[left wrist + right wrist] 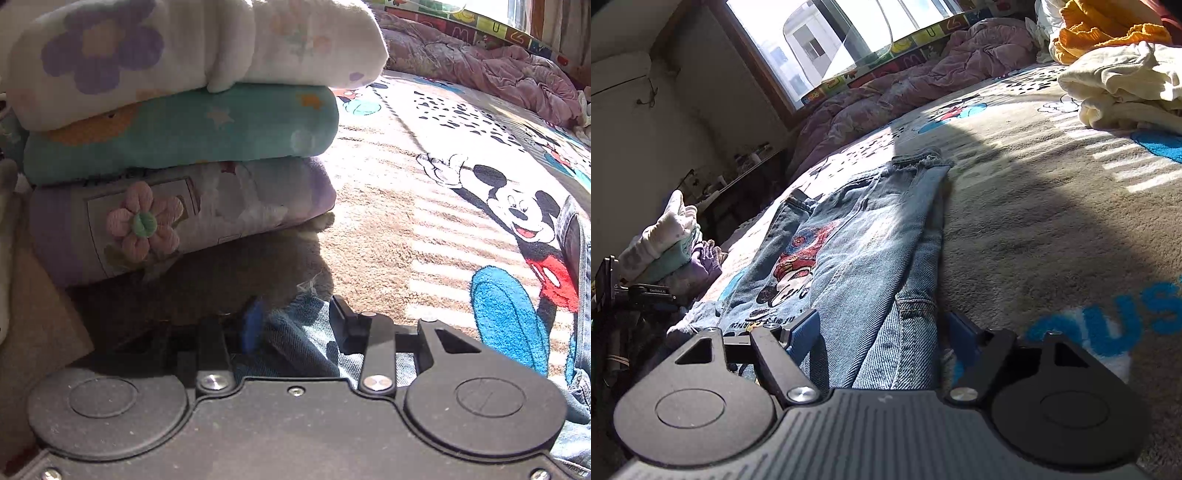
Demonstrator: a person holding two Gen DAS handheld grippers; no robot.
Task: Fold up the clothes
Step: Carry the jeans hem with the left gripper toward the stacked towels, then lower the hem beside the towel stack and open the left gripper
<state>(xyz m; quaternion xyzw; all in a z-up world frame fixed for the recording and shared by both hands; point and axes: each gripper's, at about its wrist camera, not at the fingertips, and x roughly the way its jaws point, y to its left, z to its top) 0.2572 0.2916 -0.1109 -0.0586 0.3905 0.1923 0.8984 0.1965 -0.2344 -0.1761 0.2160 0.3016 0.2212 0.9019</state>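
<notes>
done: stack of three sitting folded on bed | doing: jeans, left hand-held gripper part-open around denim, right hand-held gripper gaping wide over them | left: pile waiting unfolded

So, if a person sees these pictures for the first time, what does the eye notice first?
Probably the denim jeans with a cartoon patch, lying flat on the cartoon-mouse blanket ahead of the right gripper, whose jaws stand open around the near end. Then the stack of three folded clothes before the left gripper, which has denim between its jaws.
</notes>
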